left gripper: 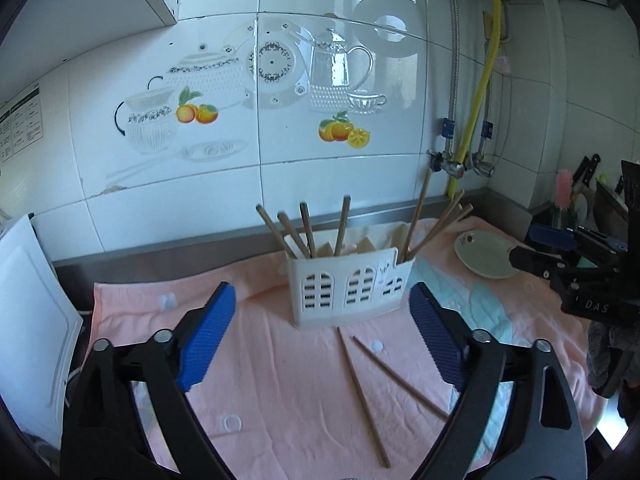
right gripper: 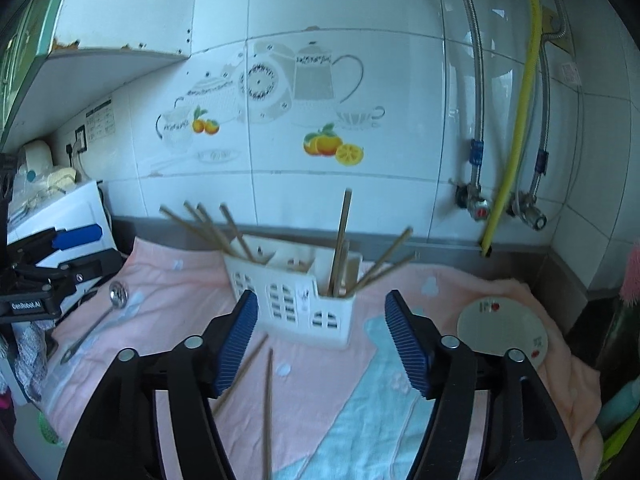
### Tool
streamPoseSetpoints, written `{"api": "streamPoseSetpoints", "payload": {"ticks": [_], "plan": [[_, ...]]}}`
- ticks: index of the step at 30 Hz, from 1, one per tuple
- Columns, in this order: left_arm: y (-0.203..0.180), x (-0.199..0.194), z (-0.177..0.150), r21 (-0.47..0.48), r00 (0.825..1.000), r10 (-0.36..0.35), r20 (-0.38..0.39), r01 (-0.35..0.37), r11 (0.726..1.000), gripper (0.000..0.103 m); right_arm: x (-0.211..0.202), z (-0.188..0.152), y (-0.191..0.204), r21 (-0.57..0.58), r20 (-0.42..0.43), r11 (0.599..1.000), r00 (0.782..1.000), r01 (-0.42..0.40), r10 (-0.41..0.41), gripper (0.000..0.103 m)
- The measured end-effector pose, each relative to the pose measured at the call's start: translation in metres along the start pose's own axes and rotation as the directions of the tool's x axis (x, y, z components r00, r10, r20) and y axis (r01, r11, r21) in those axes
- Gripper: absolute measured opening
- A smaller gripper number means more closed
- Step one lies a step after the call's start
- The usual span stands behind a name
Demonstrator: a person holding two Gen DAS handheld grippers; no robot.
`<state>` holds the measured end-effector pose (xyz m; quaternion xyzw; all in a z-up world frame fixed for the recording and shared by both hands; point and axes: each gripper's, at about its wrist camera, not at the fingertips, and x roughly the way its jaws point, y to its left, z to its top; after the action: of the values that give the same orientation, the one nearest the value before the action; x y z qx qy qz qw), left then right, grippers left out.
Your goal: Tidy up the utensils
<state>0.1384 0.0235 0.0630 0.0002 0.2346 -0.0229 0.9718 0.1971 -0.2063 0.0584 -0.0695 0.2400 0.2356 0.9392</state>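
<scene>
A white utensil holder [left gripper: 348, 290] with window cut-outs stands on a pink towel [left gripper: 280, 380] and holds several wooden chopsticks [left gripper: 342, 226]. Two loose chopsticks [left gripper: 362, 394] lie on the towel in front of it. My left gripper [left gripper: 322, 332] is open and empty, just short of the holder. In the right wrist view the holder [right gripper: 304, 298] stands ahead of my right gripper [right gripper: 318, 338], which is open and empty. The two loose chopsticks [right gripper: 267, 408] lie below its jaws. A metal spoon [right gripper: 96, 322] lies on the towel at the left.
A small white plate [left gripper: 486, 256] sits on the towel at the right; it also shows in the right wrist view [right gripper: 504, 328]. A tiled wall with pipes and valves [left gripper: 460, 164] stands behind. A white appliance [left gripper: 28, 320] is at the left. The right gripper's body [left gripper: 588, 276] is at the right edge.
</scene>
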Motion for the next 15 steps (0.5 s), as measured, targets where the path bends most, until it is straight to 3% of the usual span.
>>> {"api": "streamPoseSetpoints", "payload": {"ticks": [3, 15], "plan": [[-0.002, -0.005, -0.011, 0.002, 1.0, 0.007, 0.01, -0.007, 1.0, 0.094, -0.001, -0.014, 0.004, -0.004, -0.012, 1.0, 1.0, 0.001, -0.001, 0.07], [-0.004, -0.01, -0.057, -0.023, 0.999, 0.021, -0.026, -0.022, 1.0, 0.095, 0.001, -0.071, 0.015, 0.004, -0.09, 1.0, 0.996, -0.025, 0.025, 0.071]]}}
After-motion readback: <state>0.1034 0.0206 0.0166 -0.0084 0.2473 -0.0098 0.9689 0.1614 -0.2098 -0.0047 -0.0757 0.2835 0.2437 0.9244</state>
